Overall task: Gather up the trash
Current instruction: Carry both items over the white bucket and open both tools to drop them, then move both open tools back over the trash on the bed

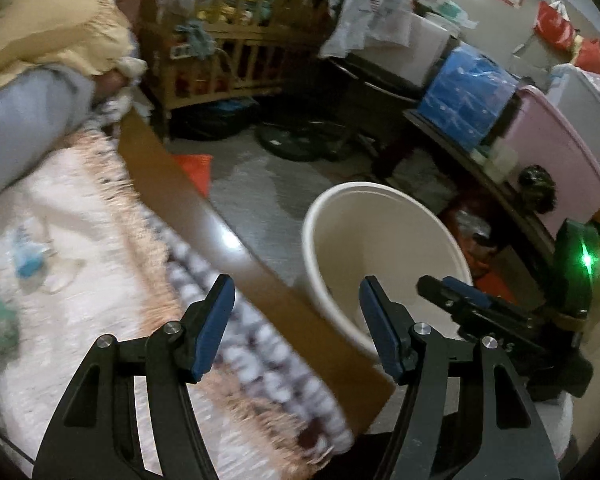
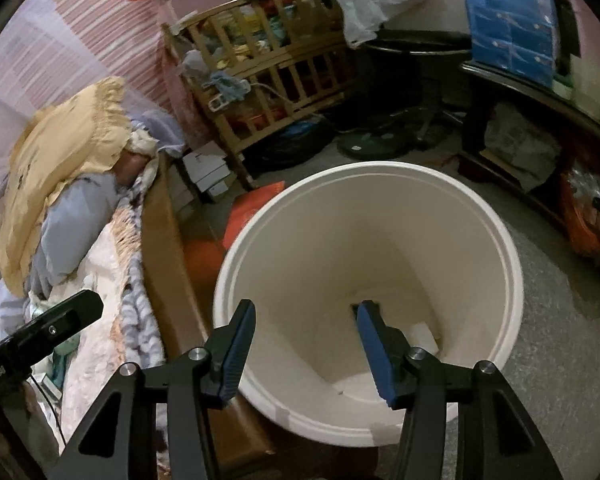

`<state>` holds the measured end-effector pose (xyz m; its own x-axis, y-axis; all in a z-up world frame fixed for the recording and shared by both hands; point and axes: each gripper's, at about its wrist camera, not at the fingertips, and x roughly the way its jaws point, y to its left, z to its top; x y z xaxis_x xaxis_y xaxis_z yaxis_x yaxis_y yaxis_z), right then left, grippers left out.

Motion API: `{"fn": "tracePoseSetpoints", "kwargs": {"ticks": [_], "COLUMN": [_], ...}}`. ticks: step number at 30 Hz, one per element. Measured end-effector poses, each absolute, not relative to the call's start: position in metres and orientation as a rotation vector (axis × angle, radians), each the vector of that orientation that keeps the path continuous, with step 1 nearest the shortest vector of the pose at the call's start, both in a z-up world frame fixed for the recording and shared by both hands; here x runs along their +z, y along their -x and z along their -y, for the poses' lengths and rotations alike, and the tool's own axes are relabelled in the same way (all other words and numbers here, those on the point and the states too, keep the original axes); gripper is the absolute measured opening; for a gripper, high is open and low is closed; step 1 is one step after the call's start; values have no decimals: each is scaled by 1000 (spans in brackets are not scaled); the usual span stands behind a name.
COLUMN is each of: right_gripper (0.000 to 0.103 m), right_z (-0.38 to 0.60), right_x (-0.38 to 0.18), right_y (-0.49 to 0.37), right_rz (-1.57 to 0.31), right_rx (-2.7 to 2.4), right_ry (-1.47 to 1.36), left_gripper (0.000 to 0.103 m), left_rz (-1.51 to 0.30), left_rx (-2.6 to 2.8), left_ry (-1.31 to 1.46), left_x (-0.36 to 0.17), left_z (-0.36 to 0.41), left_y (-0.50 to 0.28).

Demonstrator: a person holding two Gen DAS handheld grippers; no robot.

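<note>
White paper scraps lie inside the cream bin.

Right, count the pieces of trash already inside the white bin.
2 that show. Inside the white bin, one white scrap lies on the bottom behind the right gripper fingers, and a flatter white piece nearer the front wall. The fingers may hide more.

The bedspread is motion-blurred in the left wrist view; small blue and green items on it cannot be identified. The bin floor is partly hidden behind the right gripper. The white scraps inside are too indistinct to identify.
</note>
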<state>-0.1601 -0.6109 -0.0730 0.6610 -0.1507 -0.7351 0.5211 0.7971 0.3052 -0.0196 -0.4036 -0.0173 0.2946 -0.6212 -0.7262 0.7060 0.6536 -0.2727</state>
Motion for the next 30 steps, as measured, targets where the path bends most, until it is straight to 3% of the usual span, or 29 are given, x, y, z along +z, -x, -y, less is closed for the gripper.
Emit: {"fn": "tracePoseSetpoints", "kwargs": {"ticks": [10,15,30], "right_gripper": [52,58,58], "right_z": [565,529,410], "right_x": [-69,-65,-72], "right_y": [142,126,65], "right_rz": [-777,-796,-888], "right_rx": [-307,-225,42], "right_ry": [-495,-454,-319], "left_gripper": [64,64,64], "left_rz": [-838,-830,-838], "left_rx": [-670,-599,-364], "left_ry": [-157,-153,-86], "left_x": [-18,-17,-18], "left_z": [343,304,172], "left_y": [25,26,8]}}
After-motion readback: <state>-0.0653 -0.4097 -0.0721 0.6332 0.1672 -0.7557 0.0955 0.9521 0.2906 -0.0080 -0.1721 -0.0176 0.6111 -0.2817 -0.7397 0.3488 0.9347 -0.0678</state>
